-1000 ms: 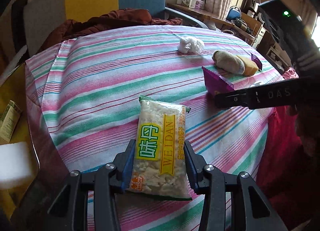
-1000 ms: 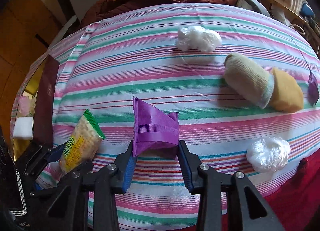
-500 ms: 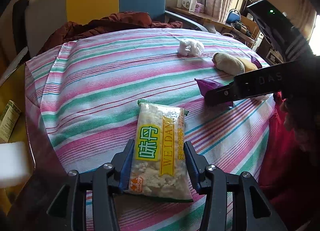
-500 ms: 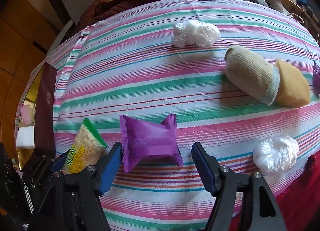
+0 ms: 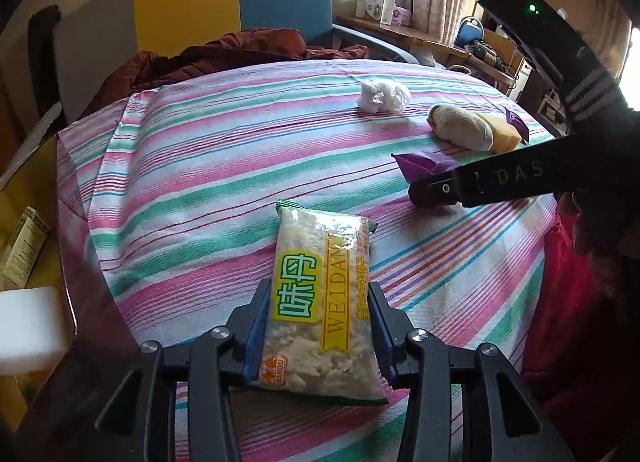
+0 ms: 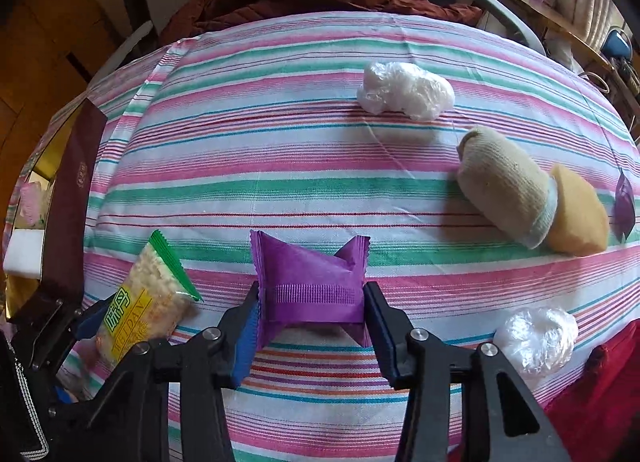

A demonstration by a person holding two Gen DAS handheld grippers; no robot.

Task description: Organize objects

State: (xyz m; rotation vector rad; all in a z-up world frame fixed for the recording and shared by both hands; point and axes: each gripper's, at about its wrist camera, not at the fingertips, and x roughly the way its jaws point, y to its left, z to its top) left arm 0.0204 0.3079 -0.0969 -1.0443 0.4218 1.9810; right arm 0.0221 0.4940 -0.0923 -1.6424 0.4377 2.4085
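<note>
A clear snack pack (image 5: 320, 246) with a yellow-green label lies on the striped tablecloth (image 5: 224, 166). My left gripper (image 5: 320, 290) has its jaws closing, and the blue pads press the pack's lower half from both sides. To its right, a purple foil packet (image 6: 308, 274) sits between the fingers of my right gripper (image 6: 312, 290). Those jaws are closing too; the pads touch the packet's sides and its top corners buckle upward. In the left wrist view the purple packet (image 5: 424, 174) shows beside a black right finger (image 5: 444, 190). The snack pack (image 6: 140, 302) appears at lower left in the right wrist view.
Farther back lie a white plastic wad (image 6: 404, 90) and a rolled beige sock (image 6: 504, 186) against a yellow piece (image 6: 576, 218). A clear plastic wad (image 6: 536, 338) lies near the right edge. A maroon box (image 6: 68, 198) borders the left edge; a coat-draped chair (image 5: 240, 14) stands behind.
My right gripper opened wide, the purple packet dropped flat between its fingers, and the jaws have come back in on it. The left gripper and snack pack stayed put.
</note>
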